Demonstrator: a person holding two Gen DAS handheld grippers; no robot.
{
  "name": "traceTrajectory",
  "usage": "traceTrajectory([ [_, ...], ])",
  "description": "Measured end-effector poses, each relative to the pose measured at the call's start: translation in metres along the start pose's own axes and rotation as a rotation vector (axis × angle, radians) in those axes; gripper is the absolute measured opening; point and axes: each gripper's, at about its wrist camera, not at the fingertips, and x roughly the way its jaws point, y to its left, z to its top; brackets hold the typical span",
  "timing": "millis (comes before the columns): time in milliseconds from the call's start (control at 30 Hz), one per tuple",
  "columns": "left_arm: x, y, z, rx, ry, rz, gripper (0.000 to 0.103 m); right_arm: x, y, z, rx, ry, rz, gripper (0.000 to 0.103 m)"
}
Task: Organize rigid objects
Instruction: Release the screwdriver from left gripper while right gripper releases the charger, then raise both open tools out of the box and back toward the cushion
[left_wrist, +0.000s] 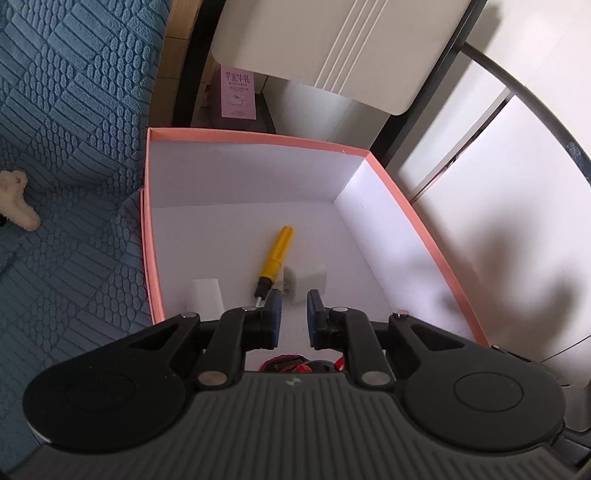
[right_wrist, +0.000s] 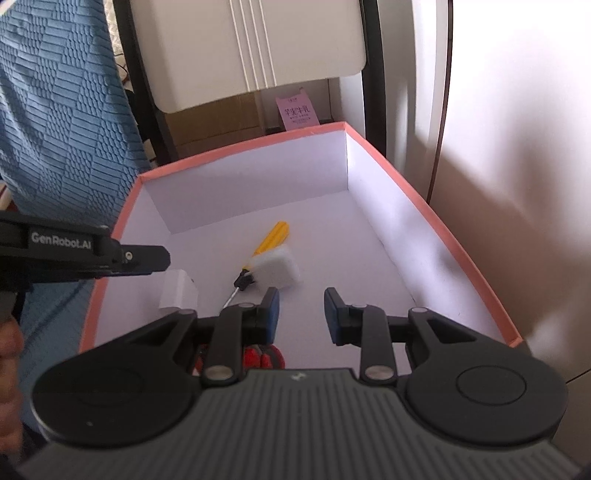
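A white box with a pink rim lies open below both grippers. On its floor lie a yellow-handled screwdriver, a white plug adapter touching it, and a small white block near the left wall. A red and black tool is mostly hidden under the gripper bodies. My left gripper hovers over the near end of the box, shut with nothing between its pads. My right gripper hovers beside it, also shut on nothing. The left gripper shows side-on at the box's left wall.
A blue textured cover borders the box on the left, with a fluffy white toy on it. A cream-backed chair and a pink carton stand behind. A white surface lies to the right. A hand grips the left tool.
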Motion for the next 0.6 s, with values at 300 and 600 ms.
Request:
traceTrajectory([
  [300,-0.043,0.002,-0.013,0.006,-0.066,0.045,0.017,-0.031,0.017,0.001,-0.026,-0.059,0.042,0.03],
  [600,-0.116,0.001,-0.03,0.032,-0.202,0.078,0.017,-0.08,0.04,0.001,-0.07,-0.161,0.121,0.03],
])
